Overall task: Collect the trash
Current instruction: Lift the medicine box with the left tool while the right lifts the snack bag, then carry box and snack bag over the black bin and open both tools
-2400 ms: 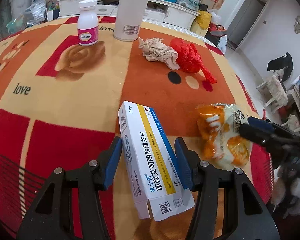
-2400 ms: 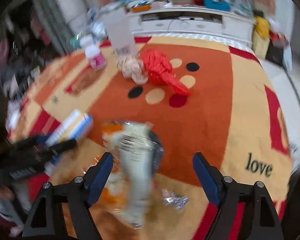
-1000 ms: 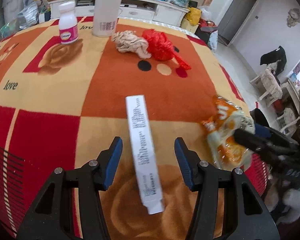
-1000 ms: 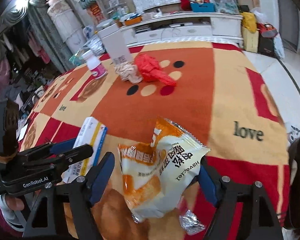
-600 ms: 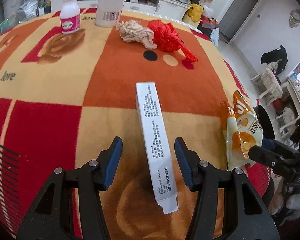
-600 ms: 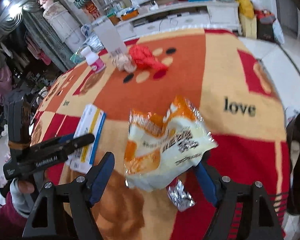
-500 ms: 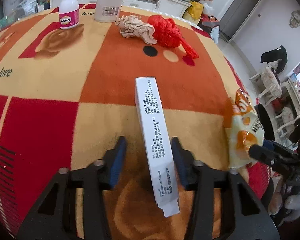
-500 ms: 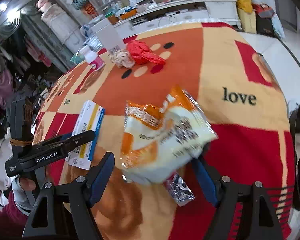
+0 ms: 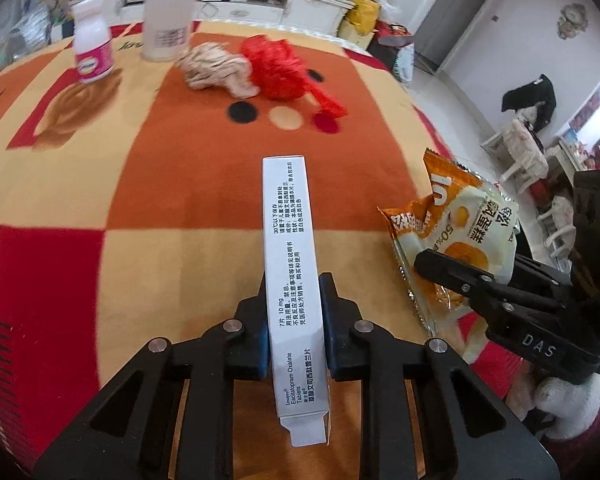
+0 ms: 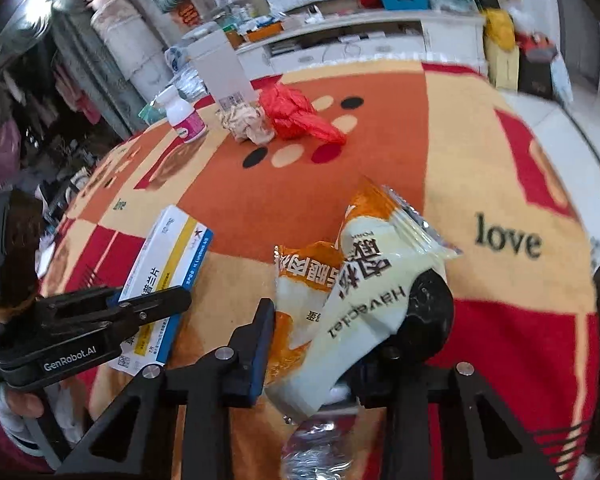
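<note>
On the patterned blanket point(image 9: 180, 200), your left gripper point(image 9: 293, 316) clamps the medicine box point(image 9: 290, 264), your right gripper point(image 10: 332, 332) the snack wrapper point(image 10: 364, 280); crumpled paper point(image 9: 216, 68) and red bag point(image 9: 278, 66) remain.

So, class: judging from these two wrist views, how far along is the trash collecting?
Done: nothing visibly binned yet. In hand: left gripper clamps the medicine box; right gripper clamps the snack bag. Left: beige wad, red bag, foil scrap.
</note>
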`<state>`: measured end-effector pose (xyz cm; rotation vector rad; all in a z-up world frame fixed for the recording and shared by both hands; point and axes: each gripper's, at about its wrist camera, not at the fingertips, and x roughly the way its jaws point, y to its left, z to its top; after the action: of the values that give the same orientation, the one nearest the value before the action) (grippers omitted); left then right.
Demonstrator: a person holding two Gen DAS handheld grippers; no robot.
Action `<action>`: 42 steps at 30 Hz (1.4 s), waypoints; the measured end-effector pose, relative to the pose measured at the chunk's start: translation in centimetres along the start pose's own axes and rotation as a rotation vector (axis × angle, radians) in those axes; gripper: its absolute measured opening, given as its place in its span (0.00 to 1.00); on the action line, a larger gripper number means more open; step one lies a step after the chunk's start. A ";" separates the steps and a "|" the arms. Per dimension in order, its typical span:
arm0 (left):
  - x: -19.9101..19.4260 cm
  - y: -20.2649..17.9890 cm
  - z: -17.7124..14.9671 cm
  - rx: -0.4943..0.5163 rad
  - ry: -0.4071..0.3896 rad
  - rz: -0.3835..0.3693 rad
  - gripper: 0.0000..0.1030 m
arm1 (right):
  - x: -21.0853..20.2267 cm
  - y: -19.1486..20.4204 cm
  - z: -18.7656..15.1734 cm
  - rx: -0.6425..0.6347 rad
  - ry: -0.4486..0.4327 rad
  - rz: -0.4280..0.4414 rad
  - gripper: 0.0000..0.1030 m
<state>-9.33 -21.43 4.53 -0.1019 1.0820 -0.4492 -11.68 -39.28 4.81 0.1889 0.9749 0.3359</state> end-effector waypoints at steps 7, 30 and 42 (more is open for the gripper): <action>0.8 -4.4 1.5 0.048 0.007 -0.065 0.17 | -4.4 -2.7 0.2 0.004 -0.079 -0.069 0.29; 8.4 -23.7 4.9 0.242 0.086 -0.285 0.17 | -13.6 -21.4 -4.1 0.265 -0.117 -0.353 0.29; 11.4 -26.1 5.4 0.242 0.130 -0.392 0.58 | -15.1 -25.5 -5.7 0.418 -0.169 -0.346 0.79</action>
<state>-8.10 -50.37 5.43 -0.0709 1.1288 -0.9472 -19.27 -68.49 5.67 0.4145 0.8821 -0.2032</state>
